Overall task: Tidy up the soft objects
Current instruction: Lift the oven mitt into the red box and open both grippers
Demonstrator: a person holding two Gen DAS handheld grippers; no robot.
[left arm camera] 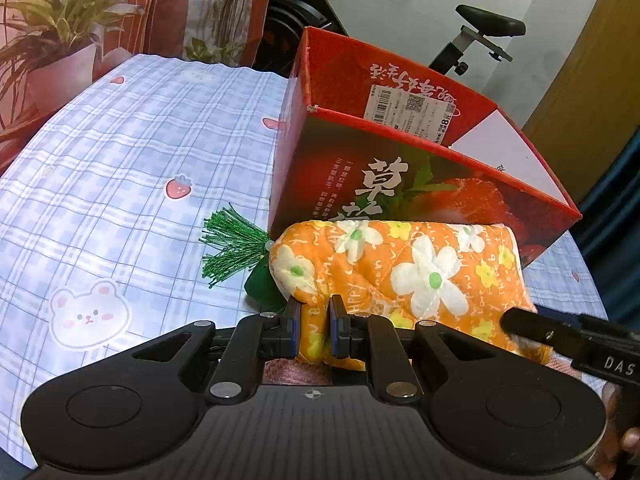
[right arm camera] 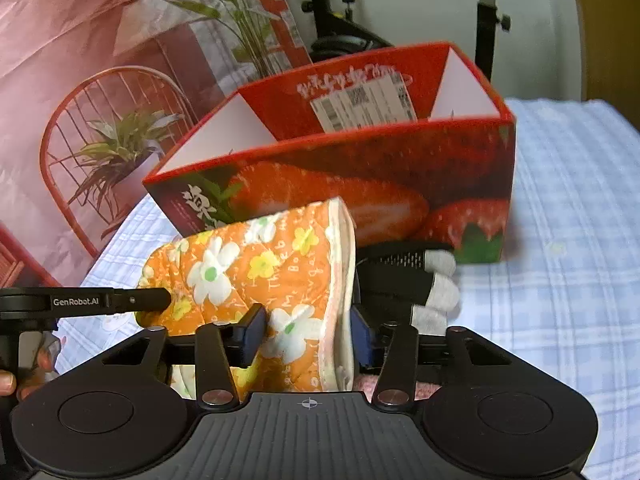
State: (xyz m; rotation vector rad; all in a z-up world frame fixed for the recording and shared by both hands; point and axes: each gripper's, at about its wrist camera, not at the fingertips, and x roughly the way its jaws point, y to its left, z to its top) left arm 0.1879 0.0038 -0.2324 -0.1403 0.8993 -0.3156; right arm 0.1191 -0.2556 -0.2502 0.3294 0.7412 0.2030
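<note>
An orange oven mitt with white and yellow flowers (left arm camera: 416, 276) is held off the table in front of a red strawberry-print box (left arm camera: 400, 168). My left gripper (left arm camera: 314, 332) is shut on the mitt's thumb end. My right gripper (right arm camera: 308, 340) is shut on the mitt's (right arm camera: 256, 272) cuff end. The open-topped box (right arm camera: 360, 168) stands just behind the mitt in both views. A green tassel toy (left arm camera: 232, 248) lies on the cloth left of the box. A black sock with grey toes (right arm camera: 420, 276) lies by the box's front wall.
The table has a blue plaid cloth with bear and strawberry prints (left arm camera: 120, 168). A printed plant backdrop (right arm camera: 100, 80) stands at the left. An exercise bike (left arm camera: 472, 36) stands behind the box. The other gripper's arm shows at the right of the left wrist view (left arm camera: 568, 340).
</note>
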